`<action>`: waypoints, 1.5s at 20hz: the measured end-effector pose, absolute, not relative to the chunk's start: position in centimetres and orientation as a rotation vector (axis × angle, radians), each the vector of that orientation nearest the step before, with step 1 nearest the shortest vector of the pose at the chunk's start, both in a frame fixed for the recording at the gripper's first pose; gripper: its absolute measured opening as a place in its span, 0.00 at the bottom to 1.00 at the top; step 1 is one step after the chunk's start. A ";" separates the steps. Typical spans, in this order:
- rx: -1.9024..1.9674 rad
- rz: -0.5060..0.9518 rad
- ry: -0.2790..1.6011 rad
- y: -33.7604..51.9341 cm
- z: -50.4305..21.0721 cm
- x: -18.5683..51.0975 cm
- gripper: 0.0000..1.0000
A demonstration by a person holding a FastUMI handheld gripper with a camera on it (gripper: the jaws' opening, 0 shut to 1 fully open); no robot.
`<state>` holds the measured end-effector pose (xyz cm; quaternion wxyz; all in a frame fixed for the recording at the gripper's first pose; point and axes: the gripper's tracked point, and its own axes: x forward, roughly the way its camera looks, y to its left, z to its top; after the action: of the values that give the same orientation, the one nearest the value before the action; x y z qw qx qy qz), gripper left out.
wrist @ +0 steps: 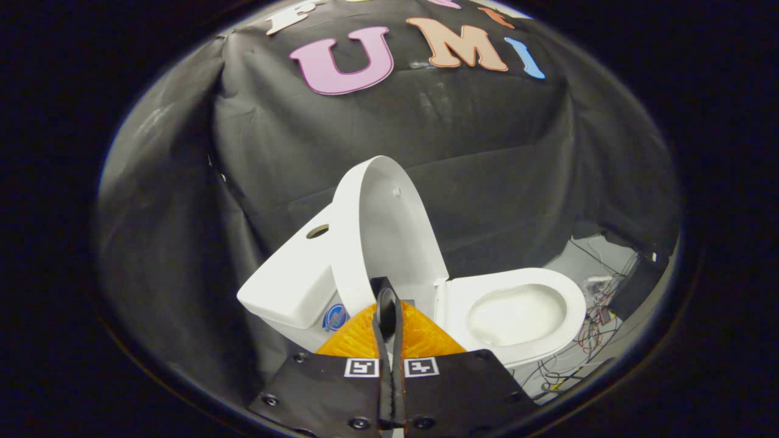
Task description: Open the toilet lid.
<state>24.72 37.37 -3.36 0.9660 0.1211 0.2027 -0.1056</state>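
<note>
Looking down the hand-held gripper, its two fingers are pressed flat together with nothing pinched between them, tips sitting right in front of the lower edge of the toilet lid. Can't tell if the tips actually touch the lid or just hover in front of it.

That lid is already up. It stands close to upright, long axis running from the hinge near the fingertips up to its rounded top edge, which tips a little toward the tank. Its inner face is turned out toward the bowl side, and there's a small bumper nub visible near the top.

Off to the right of the fingers is the seat, lying flat over the bowl, its oval stretching away from the hinge. So the whole toilet sits sideways to the gripper, tank to the left, bowl to the right.

A round hole shows on the tank top, and a round blue sticker sits low on the tank's side. Loose wires are tangled on the floor past the bowl, all backed by black cloth.
</note>
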 end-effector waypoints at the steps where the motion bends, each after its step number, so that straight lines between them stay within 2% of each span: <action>1: 0.233 -0.214 0.412 37.8 -3.5 24.8 0.01; 13: 0.137 -0.265 0.408 39.5 -3.4 25.8 0.01; 14: 0.160 -0.226 0.398 40.5 -3.5 26.1 0.01; 16: 0.165 -0.221 0.396 41.0 -3.7 26.1 0.22; 20: 0.154 -0.180 0.364 41.2 -3.2 25.9 0.23; 22: 0.161 -0.156 0.351 41.0 -3.6 25.5 0.33; 26: 0.146 -0.151 0.351 40.2 -4.0 24.3 0.93; 30: 0.134 -0.122 0.327 39.7 -3.2 23.3 0.98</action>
<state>23.27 39.66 -3.20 0.9826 0.0668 0.1626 -0.0606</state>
